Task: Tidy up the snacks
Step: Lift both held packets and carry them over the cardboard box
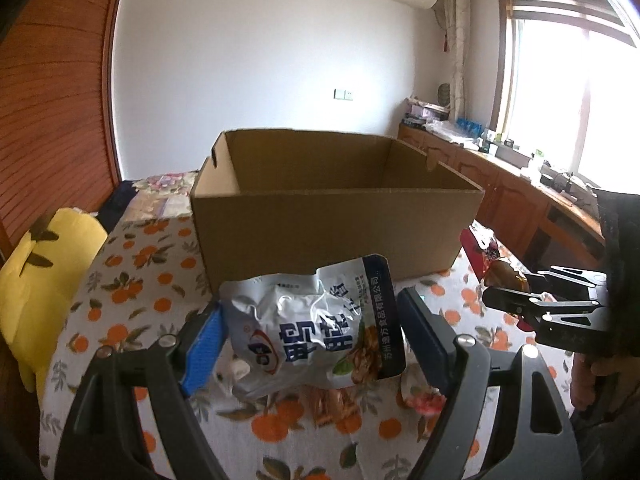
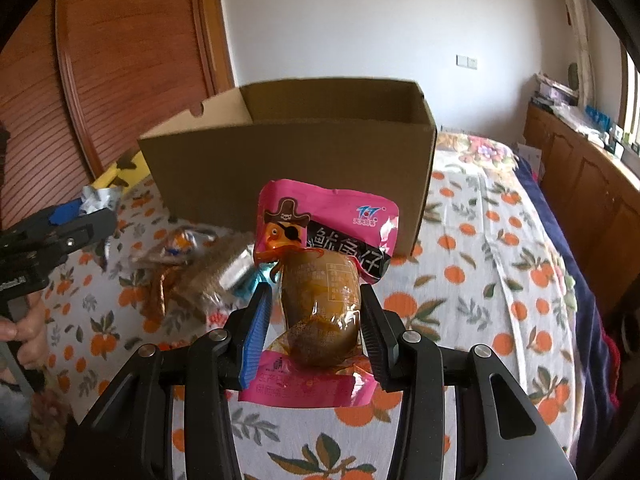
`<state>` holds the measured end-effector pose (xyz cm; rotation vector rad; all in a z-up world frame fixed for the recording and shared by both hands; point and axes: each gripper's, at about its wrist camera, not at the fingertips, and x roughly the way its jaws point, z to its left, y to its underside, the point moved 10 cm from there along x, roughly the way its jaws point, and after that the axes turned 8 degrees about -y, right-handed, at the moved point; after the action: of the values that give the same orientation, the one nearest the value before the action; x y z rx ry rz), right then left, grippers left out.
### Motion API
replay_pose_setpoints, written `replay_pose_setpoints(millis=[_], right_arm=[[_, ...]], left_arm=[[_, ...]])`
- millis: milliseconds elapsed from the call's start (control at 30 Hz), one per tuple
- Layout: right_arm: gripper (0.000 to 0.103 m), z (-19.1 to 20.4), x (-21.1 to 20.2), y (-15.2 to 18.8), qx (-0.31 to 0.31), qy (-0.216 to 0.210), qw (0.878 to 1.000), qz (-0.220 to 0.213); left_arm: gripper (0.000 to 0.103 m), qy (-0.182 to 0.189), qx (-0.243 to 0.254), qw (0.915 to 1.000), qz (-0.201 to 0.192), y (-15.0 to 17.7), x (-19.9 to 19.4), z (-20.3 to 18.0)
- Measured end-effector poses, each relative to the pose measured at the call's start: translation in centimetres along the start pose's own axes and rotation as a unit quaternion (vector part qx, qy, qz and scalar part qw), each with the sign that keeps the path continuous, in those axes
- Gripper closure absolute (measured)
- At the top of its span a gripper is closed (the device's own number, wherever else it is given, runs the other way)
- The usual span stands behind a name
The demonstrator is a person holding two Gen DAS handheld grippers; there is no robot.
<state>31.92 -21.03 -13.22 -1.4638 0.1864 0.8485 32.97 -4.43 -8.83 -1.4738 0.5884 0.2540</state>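
Note:
An open cardboard box [image 1: 336,232] stands on the orange-patterned tablecloth; it also shows in the right wrist view [image 2: 288,160]. My left gripper [image 1: 312,332] is shut on a silver snack bag [image 1: 316,328] with blue lettering, held above the cloth in front of the box. My right gripper [image 2: 316,320] is shut on a pink squid snack pack [image 2: 320,280], held up in front of the box. In the left wrist view the right gripper [image 1: 508,296] is at the far right with its pack. Loose snacks [image 2: 192,264] lie on the cloth.
A yellow plush [image 1: 44,280] sits at the table's left edge. A wooden sliding door [image 2: 120,60] is behind on the left. Wooden cabinets [image 1: 520,192] with clutter run under the window at right. More small wrappers [image 1: 336,404] lie below the left gripper.

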Motion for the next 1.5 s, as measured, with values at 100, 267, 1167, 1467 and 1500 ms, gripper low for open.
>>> replay_pose_setpoints(millis=[100, 267, 1167, 1467, 1500], right_arm=[[0.059, 0.2, -0.4, -1.6, -0.009, -0.001, 1.000, -0.012], [0.059, 0.5, -0.6, -4.8, -0.029, -0.003, 0.999, -0.034], [0.059, -3.0, 6.5, -13.1, -0.039, -0.028, 0.995, -0.085], [0.057, -2.5, 7.9, -12.8, -0.050, -0.026, 0.996, -0.072], [0.056, -2.2, 7.9, -12.7, -0.053, -0.025, 0.996, -0.072]], left_arm=[[0.021, 0.004, 0.003, 0.9999, -0.011, -1.5, 0.4, -0.2], [0.021, 0.013, 0.008, 0.9994, -0.030, -4.3, 1.4, -0.5], [0.021, 0.008, -0.019, 0.9973, -0.070, -12.4, 11.0, 2.4], [0.018, 0.022, -0.015, 0.9985, -0.049, -10.9, 12.2, 1.7], [0.018, 0.021, -0.014, 0.9986, -0.046, -10.7, 12.4, 1.6]])
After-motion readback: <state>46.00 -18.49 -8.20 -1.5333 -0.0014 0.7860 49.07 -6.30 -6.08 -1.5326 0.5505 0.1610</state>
